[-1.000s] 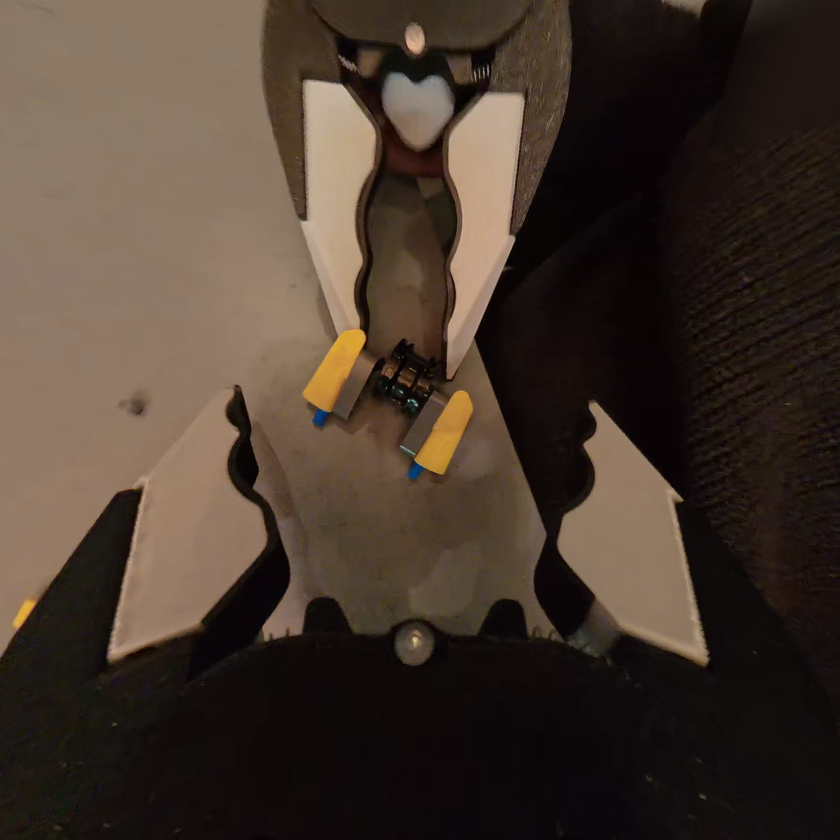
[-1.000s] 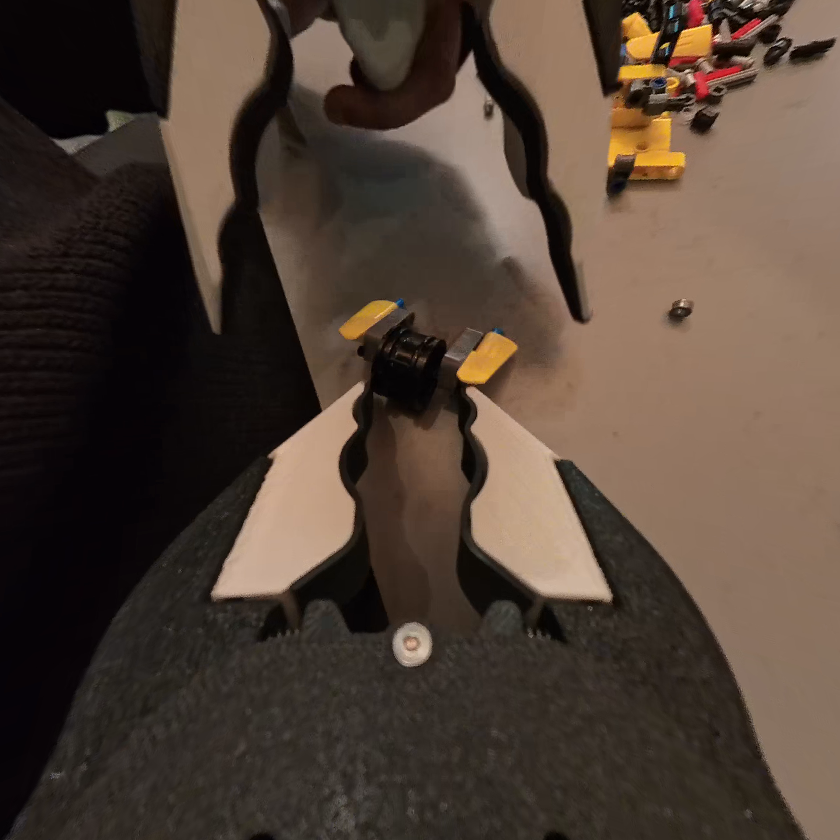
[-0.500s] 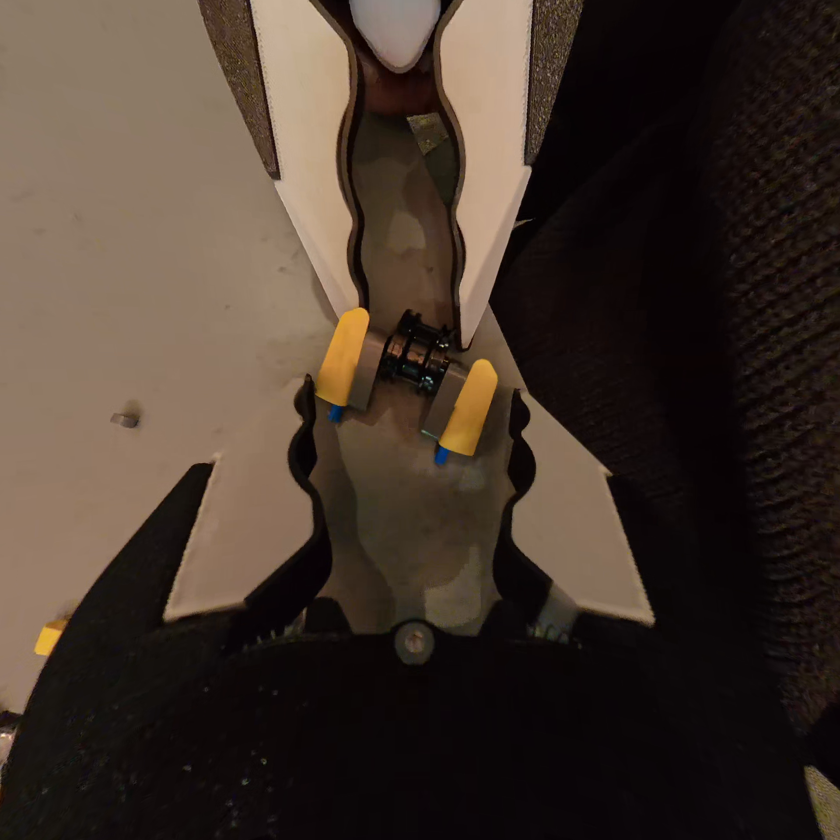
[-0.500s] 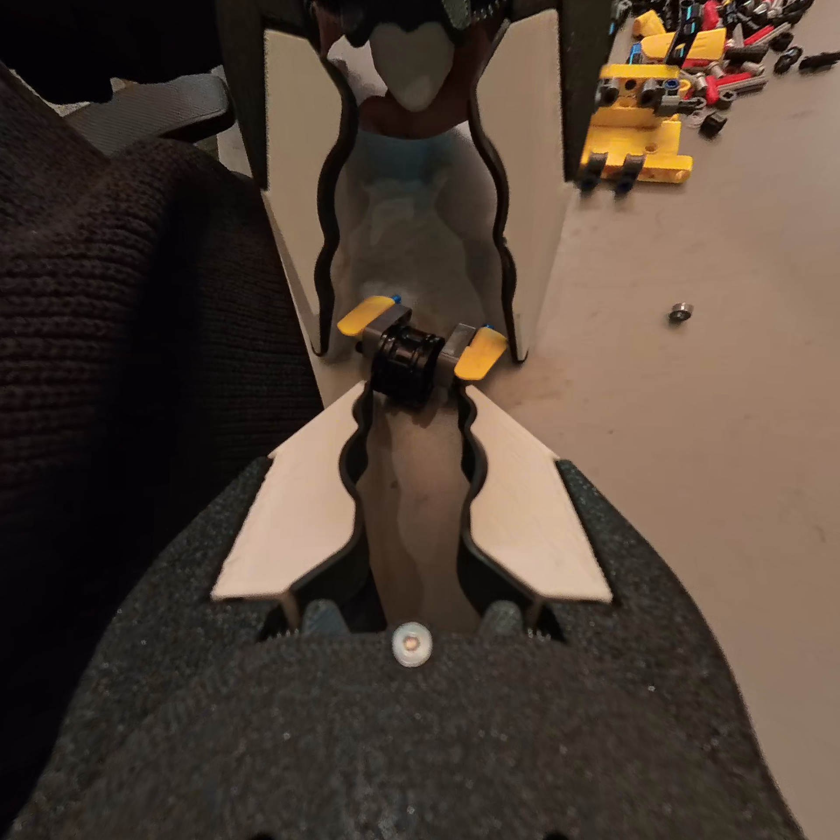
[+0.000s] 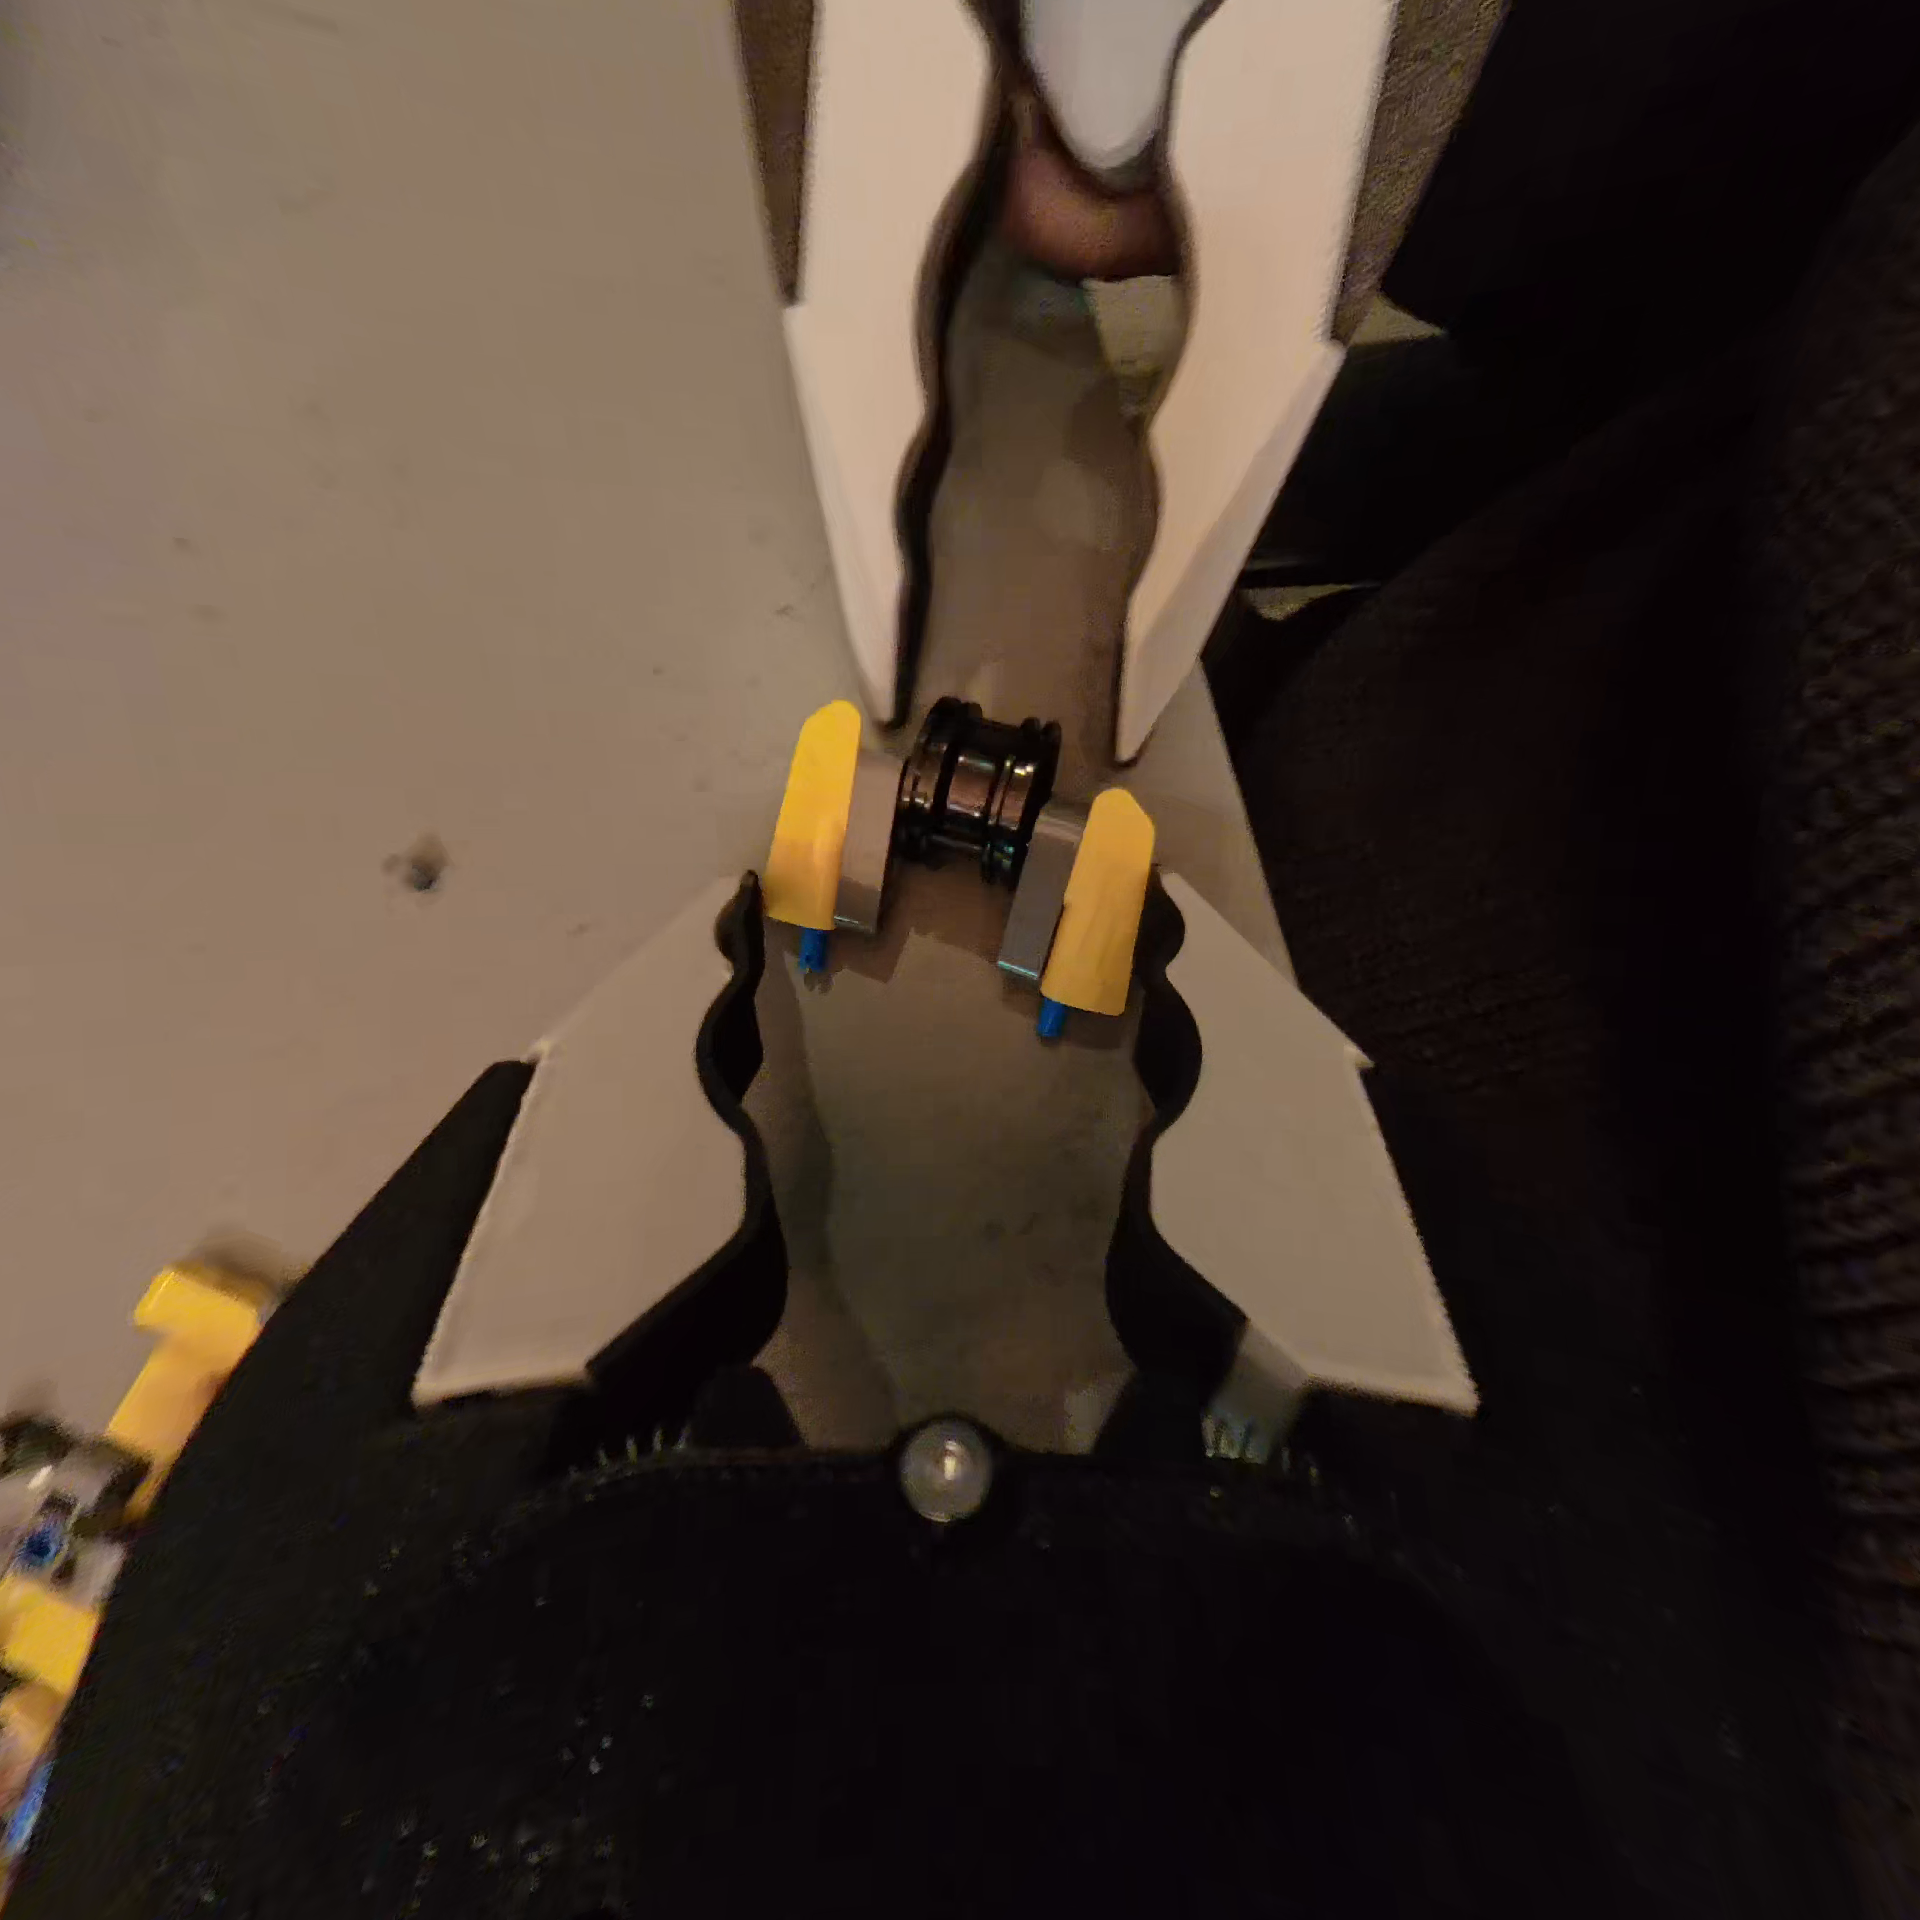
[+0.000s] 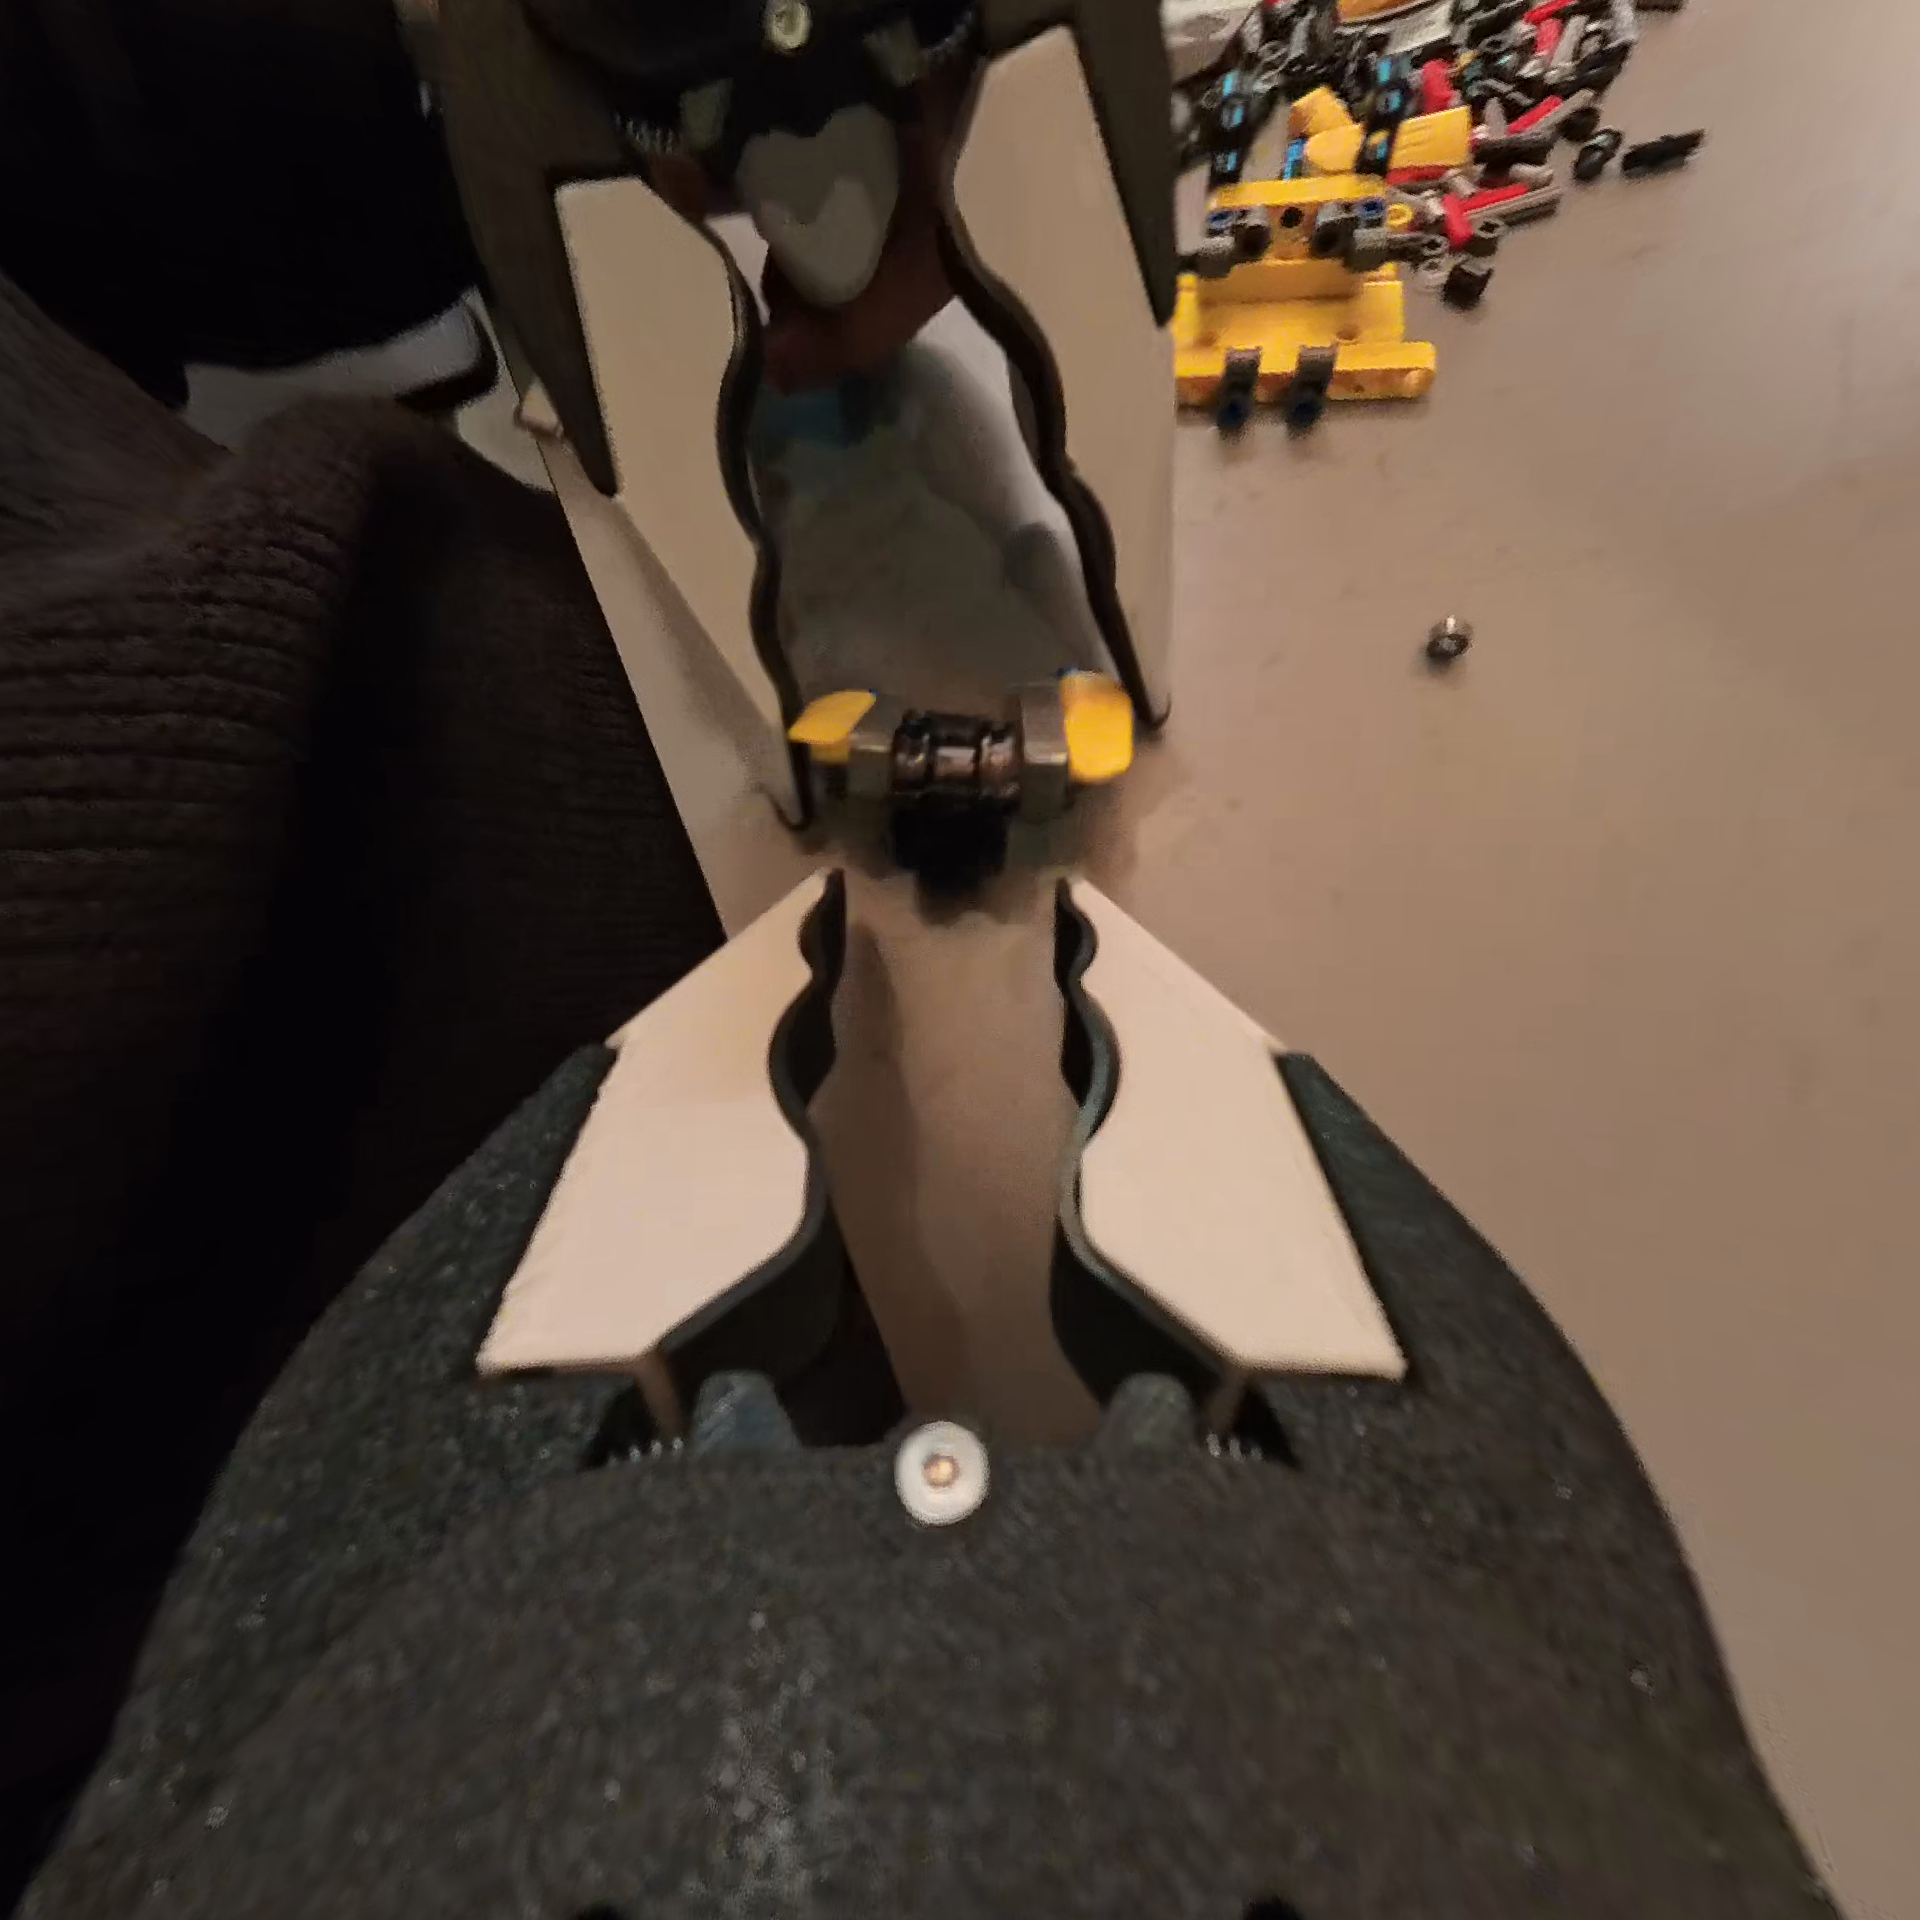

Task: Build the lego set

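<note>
A small assembly [image 5: 977, 805] has a black wheel hub between two grey beams, each with a yellow panel and a blue pin. It sits low over the pale table [image 5: 364, 468]. My left gripper [image 5: 951, 904] is shut on it, its fingertips [image 5: 740, 914] pressing the two yellow panels from outside. My right gripper [image 6: 951, 888] faces it from the other side with its jaws partly apart. The assembly [image 6: 951, 753] sits just beyond its tips, untouched by them. The left gripper also shows in the right wrist view [image 6: 971, 769], and the right gripper in the left wrist view [image 5: 1006, 732].
A pile of loose building parts [image 6: 1455, 94] and a yellow frame piece [image 6: 1304, 312] lie at the far right. A small round part [image 6: 1446, 642] lies alone. Dark knitted cloth [image 6: 260, 727] runs along the table edge. More yellow parts [image 5: 187, 1340] lie at the lower left. The tips of both grippers are at nearly the same place.
My left gripper came in from wide open and closed onto the yellow panels. The assembly has come out from between the right gripper's tips and now lies level just beyond them.
</note>
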Motion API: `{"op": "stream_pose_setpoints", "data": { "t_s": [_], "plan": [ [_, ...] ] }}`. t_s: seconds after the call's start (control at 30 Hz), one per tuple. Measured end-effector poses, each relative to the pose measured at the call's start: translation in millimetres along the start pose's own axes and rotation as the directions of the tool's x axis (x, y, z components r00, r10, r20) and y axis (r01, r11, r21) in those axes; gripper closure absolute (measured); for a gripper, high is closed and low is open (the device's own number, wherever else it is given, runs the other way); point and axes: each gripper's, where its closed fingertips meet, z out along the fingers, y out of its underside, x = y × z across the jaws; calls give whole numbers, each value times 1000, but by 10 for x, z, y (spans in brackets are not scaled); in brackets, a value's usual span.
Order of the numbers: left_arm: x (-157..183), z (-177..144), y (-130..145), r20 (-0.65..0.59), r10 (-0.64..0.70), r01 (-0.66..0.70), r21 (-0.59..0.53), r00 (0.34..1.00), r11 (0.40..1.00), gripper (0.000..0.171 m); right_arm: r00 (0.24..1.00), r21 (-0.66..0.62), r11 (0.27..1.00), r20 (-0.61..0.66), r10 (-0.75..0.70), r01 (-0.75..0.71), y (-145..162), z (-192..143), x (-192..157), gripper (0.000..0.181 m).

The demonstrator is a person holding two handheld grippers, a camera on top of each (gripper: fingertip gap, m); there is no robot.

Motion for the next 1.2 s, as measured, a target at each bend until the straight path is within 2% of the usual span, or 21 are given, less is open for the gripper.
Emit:
{"op": "stream_pose_setpoints", "data": {
  "t_s": [0.1,0.17,0.23,0.4,0.5,0.73,0.97,1.2],
  "plan": [
    [-92,-59,44,130,-12,13,-4,991,1000,102,998,120,992,-53,34,-27,-74,-82,13,133],
    [-81,-101,93,163,-31,35,-22,986,999,102,992,228,974,-119,45,-17,-207,-109,19,128],
    [-53,-142,157,177,-67,78,-59,982,995,102,986,262,965,-164,36,8,-263,-74,-16,130],
    [-8,-217,239,213,-84,117,-150,973,982,101,970,84,990,-227,-91,113,-146,178,-54,125],
    [-7,-219,233,217,-63,102,-174,974,979,101,975,98,986,-194,-112,133,-245,212,-88,128],
    [-7,-199,238,166,-73,103,-178,983,979,100,996,125,991,-81,-27,37,-293,175,-86,135],
    [-4,-191,231,143,-52,79,-194,988,978,100,998,96,995,-68,2,4,-300,206,-50,137],
    [-1,-187,231,128,-51,74,-189,990,979,99,999,78,997,-51,-20,24,-308,229,-85,151]
  ]
}}
